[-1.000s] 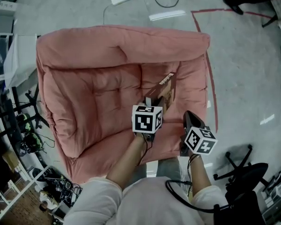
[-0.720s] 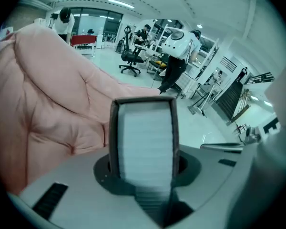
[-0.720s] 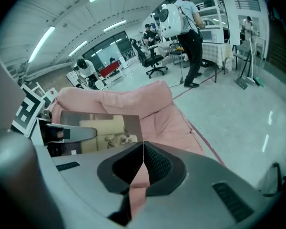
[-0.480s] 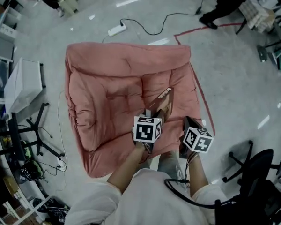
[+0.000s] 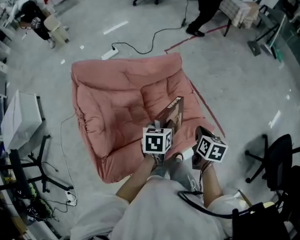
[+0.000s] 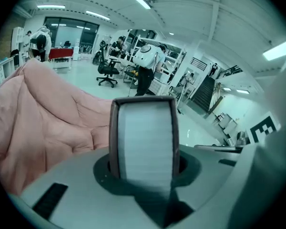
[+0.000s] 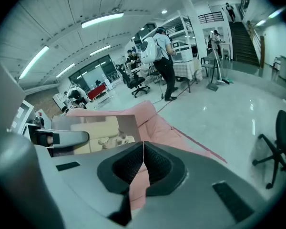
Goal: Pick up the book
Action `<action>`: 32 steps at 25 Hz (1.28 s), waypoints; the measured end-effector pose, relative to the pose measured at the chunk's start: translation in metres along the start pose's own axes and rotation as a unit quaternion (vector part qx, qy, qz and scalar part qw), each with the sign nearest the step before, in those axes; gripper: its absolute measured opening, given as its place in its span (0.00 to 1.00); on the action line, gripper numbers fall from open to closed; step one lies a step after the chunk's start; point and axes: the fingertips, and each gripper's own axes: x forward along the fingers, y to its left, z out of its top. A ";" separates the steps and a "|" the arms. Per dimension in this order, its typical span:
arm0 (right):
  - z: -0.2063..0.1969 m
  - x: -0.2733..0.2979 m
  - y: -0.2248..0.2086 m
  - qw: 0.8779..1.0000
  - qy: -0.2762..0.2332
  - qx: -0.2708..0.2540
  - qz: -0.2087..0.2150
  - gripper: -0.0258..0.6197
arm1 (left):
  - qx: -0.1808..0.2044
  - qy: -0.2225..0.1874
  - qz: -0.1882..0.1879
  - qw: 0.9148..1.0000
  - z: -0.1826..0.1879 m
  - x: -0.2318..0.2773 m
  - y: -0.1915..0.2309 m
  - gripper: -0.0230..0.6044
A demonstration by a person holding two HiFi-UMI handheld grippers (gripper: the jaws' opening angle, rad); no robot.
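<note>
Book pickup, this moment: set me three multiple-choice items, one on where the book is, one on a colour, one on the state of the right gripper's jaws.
1. Where is the book?
A. Between the right gripper's jaws.
B. Between the left gripper's jaws.
C. Lying flat on the cushion.

2. What colour is the cushion?
A. Blue.
B. Green.
C. Pink.

3. How do the right gripper's jaws stand?
A. Together, nothing between them.
B. Closed on the book.
C. Wide apart around the cushion.

Key:
1 B, the left gripper view shows the book's page edge clamped between the jaws.
2 C, it is pink in every view.
3 A, the right gripper view shows the pads meeting, with the book off to the side.
</note>
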 end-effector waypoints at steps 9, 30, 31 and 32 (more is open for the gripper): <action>-0.015 -0.044 -0.023 1.000 -0.022 0.008 -0.014 0.09 | 0.028 -0.006 -0.016 0.999 -0.015 -0.022 -0.041 0.27; -0.093 -0.186 -0.106 0.997 -0.060 0.037 0.018 0.09 | 0.080 -0.026 0.004 0.996 -0.124 -0.083 -0.190 0.27; -0.096 -0.193 -0.107 0.997 -0.061 0.035 0.021 0.09 | 0.081 -0.029 0.006 0.996 -0.130 -0.087 -0.196 0.27; -0.100 -0.199 -0.108 0.997 -0.062 0.031 0.024 0.09 | 0.081 -0.032 0.010 0.996 -0.135 -0.091 -0.201 0.27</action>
